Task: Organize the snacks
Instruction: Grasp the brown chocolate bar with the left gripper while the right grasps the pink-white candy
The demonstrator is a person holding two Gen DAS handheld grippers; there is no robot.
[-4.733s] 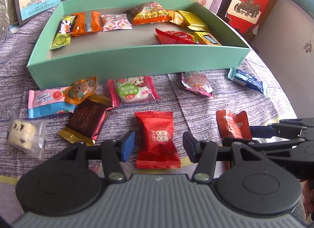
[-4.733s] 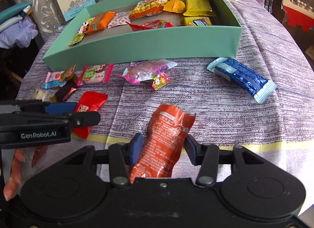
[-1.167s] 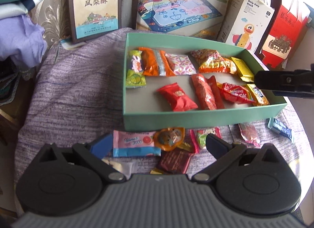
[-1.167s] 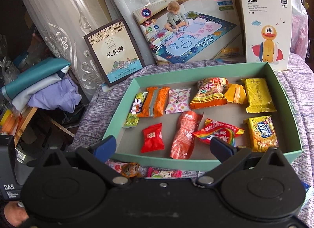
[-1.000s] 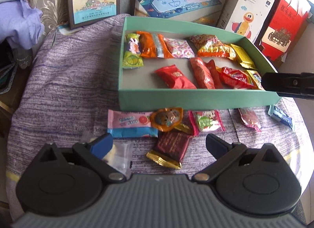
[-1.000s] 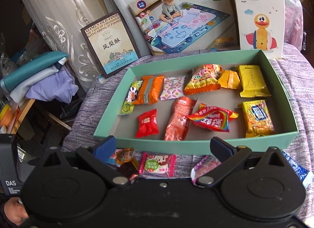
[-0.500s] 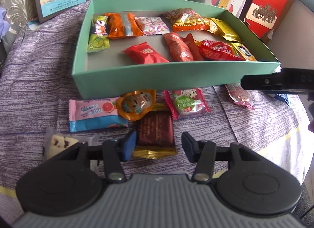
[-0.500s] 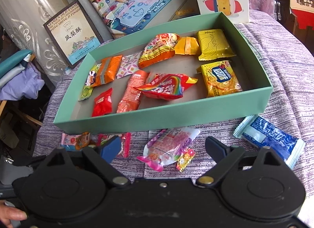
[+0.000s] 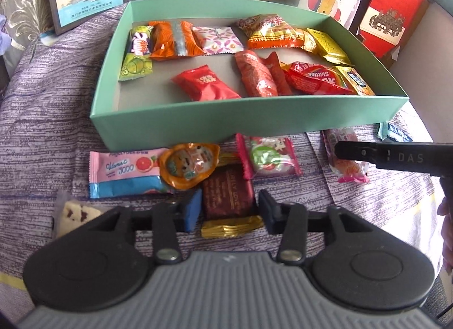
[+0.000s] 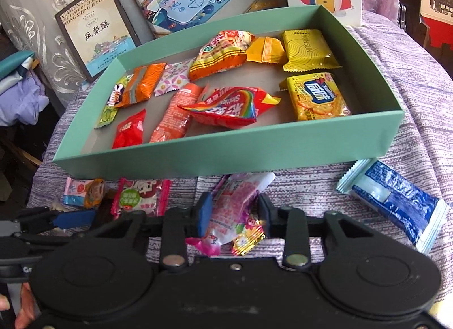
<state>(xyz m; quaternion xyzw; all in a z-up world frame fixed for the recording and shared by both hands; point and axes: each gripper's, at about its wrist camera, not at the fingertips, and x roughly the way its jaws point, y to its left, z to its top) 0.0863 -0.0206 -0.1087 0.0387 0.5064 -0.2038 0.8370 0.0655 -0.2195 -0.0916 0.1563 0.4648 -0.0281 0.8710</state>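
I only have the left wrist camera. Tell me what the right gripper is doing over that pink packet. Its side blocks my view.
Observer: The right gripper has the pink packet between its fingers, and its jaws are closing around it.
Operator: Report anything lying against that packet.
Observer: A small foil candy lies against the packet's near end, just below the gripper's right-hand finger.
Operator: Now find the blue wrapper that my frame edge cuts off.
Observer: The blue wrapper lies flat on the cloth outside the green box, by its front right corner, apart from the gripper.
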